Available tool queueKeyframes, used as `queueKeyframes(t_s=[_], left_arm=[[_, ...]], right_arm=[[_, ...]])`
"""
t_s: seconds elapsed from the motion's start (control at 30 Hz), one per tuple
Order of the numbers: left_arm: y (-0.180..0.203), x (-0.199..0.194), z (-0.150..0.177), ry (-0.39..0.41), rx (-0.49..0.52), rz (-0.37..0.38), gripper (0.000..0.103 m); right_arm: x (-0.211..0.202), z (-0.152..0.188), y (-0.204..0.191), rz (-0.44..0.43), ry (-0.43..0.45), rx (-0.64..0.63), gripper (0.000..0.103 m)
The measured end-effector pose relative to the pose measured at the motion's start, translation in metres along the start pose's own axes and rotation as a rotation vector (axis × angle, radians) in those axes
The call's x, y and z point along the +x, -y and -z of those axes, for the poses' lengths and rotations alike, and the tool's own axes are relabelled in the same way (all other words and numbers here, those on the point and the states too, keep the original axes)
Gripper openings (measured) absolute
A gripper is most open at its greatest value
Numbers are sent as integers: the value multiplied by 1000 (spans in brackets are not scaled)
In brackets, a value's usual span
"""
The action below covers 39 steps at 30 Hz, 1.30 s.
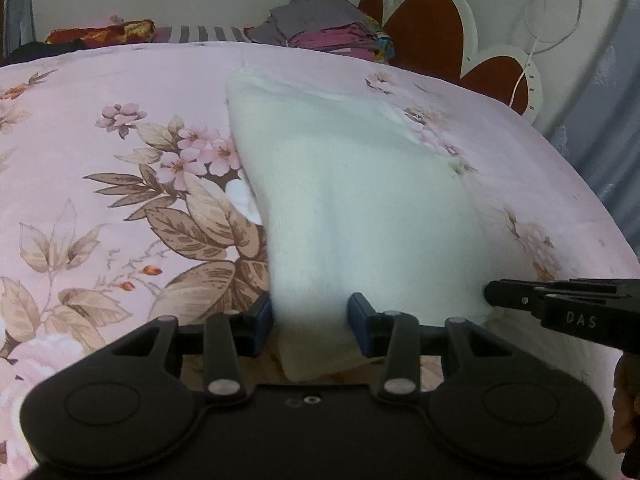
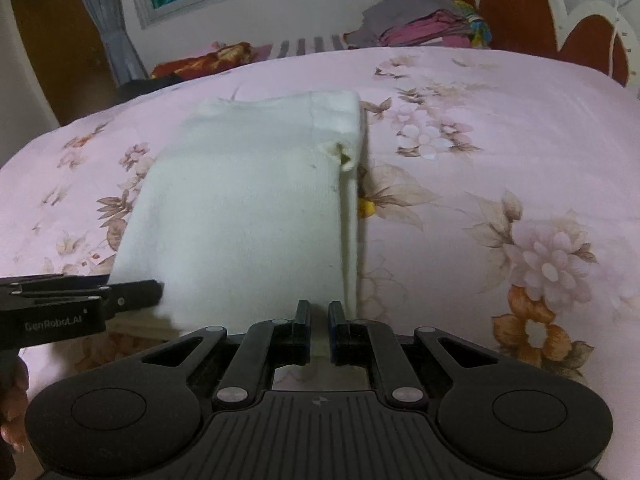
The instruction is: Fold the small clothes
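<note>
On the bed, the pink floral bedspread [image 1: 100,208] fills the left wrist view from nine o'clock across to three. At centre lies the white garment [image 1: 360,200], a soft knitted piece whose near edge is lifted off the bed toward six o'clock. The left gripper [image 1: 310,322] has its jaws part-way apart with that near edge bunched between the blue pads, gripping it. At three to four o'clock in that view the right gripper [image 1: 490,300] comes in from the side, its tip at the garment's other near corner. In the right wrist view the left gripper [image 2: 158,290] shows at nine o'clock, touching the cloth's left corner, and the white garment [image 2: 248,208] runs from centre up toward twelve, a small hole near its right fold. The right gripper [image 2: 319,326] has its jaws narrow, pinching the near edge. A stack of folded clothes [image 2: 424,26] sits at one o'clock, by the headboard [image 2: 516,4].
</note>
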<state>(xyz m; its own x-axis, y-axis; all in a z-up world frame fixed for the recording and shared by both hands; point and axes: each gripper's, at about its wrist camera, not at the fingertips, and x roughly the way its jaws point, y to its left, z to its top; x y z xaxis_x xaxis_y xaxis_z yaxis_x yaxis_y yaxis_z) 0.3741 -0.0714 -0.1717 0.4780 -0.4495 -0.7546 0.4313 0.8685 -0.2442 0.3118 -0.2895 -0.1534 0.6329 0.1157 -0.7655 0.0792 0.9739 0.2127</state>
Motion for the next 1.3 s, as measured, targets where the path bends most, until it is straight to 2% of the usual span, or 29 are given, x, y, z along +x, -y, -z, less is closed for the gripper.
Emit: queueKeyframes(t_s=[0.27, 0.3, 0.37, 0.4, 0.5, 0.57, 0.63, 0.7, 0.77, 0.87, 0.93, 1.03, 1.1, 1.13, 1.17, 1.23, 1.27, 1.3], left_arm=[[10, 4, 1, -3, 5, -3, 39], [11, 4, 1, -3, 2, -5, 39], [11, 4, 0, -9, -4, -6, 39], [12, 4, -1, -14, -6, -9, 39], [14, 5, -3, -22, -10, -17, 39], [15, 5, -3, -22, -8, -23, 39], [17, 5, -2, -23, -10, -28, 39], [18, 6, -3, -25, -9, -29, 39], [20, 6, -2, -25, -12, -28, 38], [26, 6, -1, -26, -10, -28, 38], [27, 7, 0, -24, 5, -31, 39], [20, 6, -4, -44, -16, -20, 46], [16, 3, -12, -50, -47, -29, 56], [14, 0, -16, -39, -64, -38, 65], [13, -4, -20, -24, -80, -39, 70], [10, -10, -31, 13, -110, -28, 75], [8, -10, -36, 29, -122, -28, 80], [5, -9, -43, 40, -135, -29, 81]], right_arm=[[3, 1, 1, 16, -18, -17, 8], [2, 0, 3, 4, -20, -20, 11], [3, -1, 8, 2, -20, -5, 40], [2, -2, 11, -2, -10, 3, 61], [3, -2, 13, -63, -8, 10, 59], [4, -2, 11, -65, -2, -8, 48], [5, -2, 10, -77, -3, -20, 31], [9, -2, 9, -94, -28, -22, 27], [8, -3, 10, -97, -28, -29, 6], [-2, -5, 18, -94, -10, -29, 6], [5, -1, 25, -101, -49, -11, 5], [6, 1, 27, -115, -63, -21, 5], [5, -6, 30, -133, -76, -24, 6], [3, -10, 32, -150, -74, -10, 13], [2, -14, 35, -161, -70, 7, 20], [-4, -24, 43, -171, -25, 41, 76], [-7, -31, 46, -177, 7, 56, 82], [-8, -38, 48, -186, 34, 64, 82]])
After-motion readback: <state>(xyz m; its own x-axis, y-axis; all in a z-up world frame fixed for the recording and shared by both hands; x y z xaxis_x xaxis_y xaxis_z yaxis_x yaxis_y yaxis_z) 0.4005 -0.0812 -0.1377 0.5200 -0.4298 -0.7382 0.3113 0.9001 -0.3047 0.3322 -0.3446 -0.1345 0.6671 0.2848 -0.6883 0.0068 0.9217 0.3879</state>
